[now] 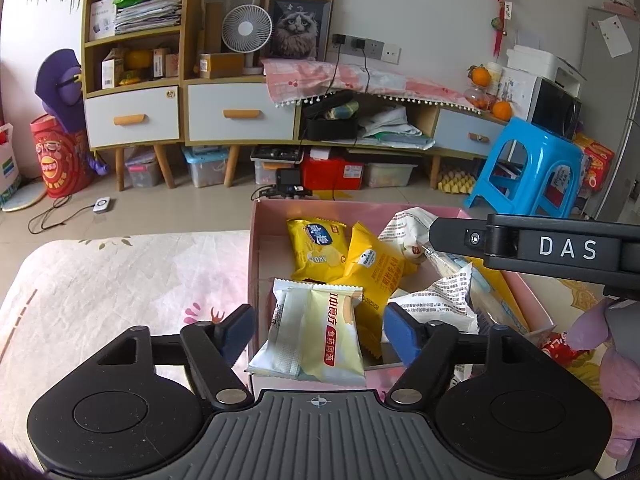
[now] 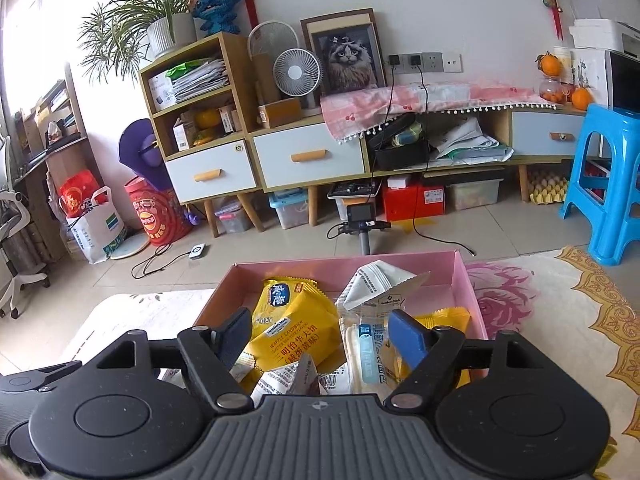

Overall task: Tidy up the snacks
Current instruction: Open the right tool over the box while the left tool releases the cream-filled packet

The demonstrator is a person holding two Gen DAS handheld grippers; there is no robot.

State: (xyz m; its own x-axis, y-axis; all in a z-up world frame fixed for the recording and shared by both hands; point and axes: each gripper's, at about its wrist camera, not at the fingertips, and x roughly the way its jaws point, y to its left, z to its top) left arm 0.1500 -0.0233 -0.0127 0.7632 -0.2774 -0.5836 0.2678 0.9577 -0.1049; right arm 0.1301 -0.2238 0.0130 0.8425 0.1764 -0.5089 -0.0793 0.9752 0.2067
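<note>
The left gripper (image 1: 318, 330) stands released, its blue pads well apart on either side of a pale yellow packet (image 1: 316, 334). The packet lies tilted over the near wall of the pink box (image 1: 256, 264), its lower edge hanging outside the rim, and neither pad touches it.

Inside the box sit more snacks: a yellow packet with a blue label (image 1: 318, 250) at the back, a second yellow packet (image 1: 374, 268) leaning beside it, and white packets (image 1: 434, 304) on the right. Part of the right gripper's black arm marked "DAS" (image 1: 560, 246) reaches in from the right above the box.

In the right wrist view, the right gripper (image 2: 324, 338) is also released, with its pads spread over the box (image 2: 460, 276). Between them lie a yellow waffle packet (image 2: 294, 328), a clear packet with a blue stripe (image 2: 366, 350) and a crumpled white packet (image 2: 376, 284) behind; whether either pad touches one of them I cannot tell. Another white packet (image 2: 286, 380) lies nearest the camera.

The box rests on a surface covered with a floral cloth (image 1: 120, 280). Beyond it is a tiled floor, a low cabinet (image 2: 308, 160) with pale drawers, a small fan (image 2: 298, 72), a framed cat picture (image 2: 348, 60) and a blue stool (image 2: 604, 184).
</note>
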